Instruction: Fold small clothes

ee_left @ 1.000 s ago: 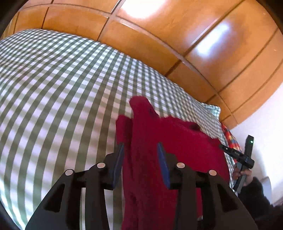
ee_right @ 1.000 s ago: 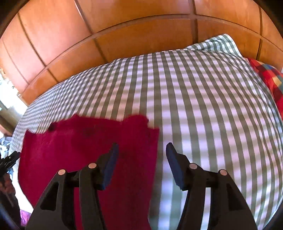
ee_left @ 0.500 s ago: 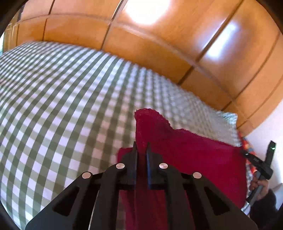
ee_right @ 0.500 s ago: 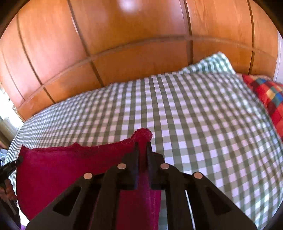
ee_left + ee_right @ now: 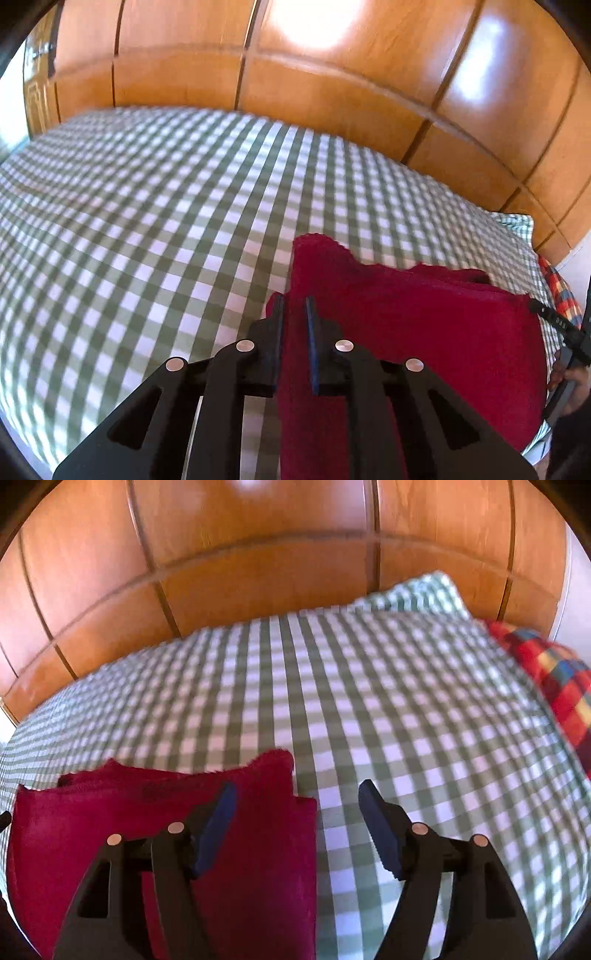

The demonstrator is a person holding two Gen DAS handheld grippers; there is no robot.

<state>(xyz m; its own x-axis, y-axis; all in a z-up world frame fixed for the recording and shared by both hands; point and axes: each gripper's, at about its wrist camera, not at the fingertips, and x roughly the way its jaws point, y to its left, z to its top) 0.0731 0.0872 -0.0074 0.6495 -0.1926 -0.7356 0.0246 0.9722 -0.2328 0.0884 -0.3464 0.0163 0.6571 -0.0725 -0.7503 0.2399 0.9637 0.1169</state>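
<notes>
While no readable brand or label turns up anywhere, we note a faint dark patch on the red garment (image 5: 155, 794) in the right wrist view that could be a tag or print, too blurred to read. We count one garment, a fuzzy, fleece-like red piece with soft ragged edges, lying in layers on a bed covered with a green-and-white checked sheet (image 5: 147, 229). We count one pillow (image 5: 417, 594) in the same check at the head end and one plaid blanket (image 5: 546, 675) in red, yellow and blue squares at the bed's edge. Behind the bed runs glossy orange-brown wood panelling (image 5: 332, 96) split by dark grooves into rectangles. We count two grippers, both black plastic with blue pads and round silver rivets. Our left gripper (image 5: 294, 314) has its fingers drawn close together and clamped on a raised corner of the red garment, which stands up between the pads and above them. Our right gripper (image 5: 295, 801) has its jaws opening, fingers well apart; its left pad (image 5: 218, 823) hovers over the garment's near right edge, the other over bare sheet, and nothing is pinched between them. At the far right of the left wrist view we see a hand (image 5: 572, 384) on the other gripper's black body.
</notes>
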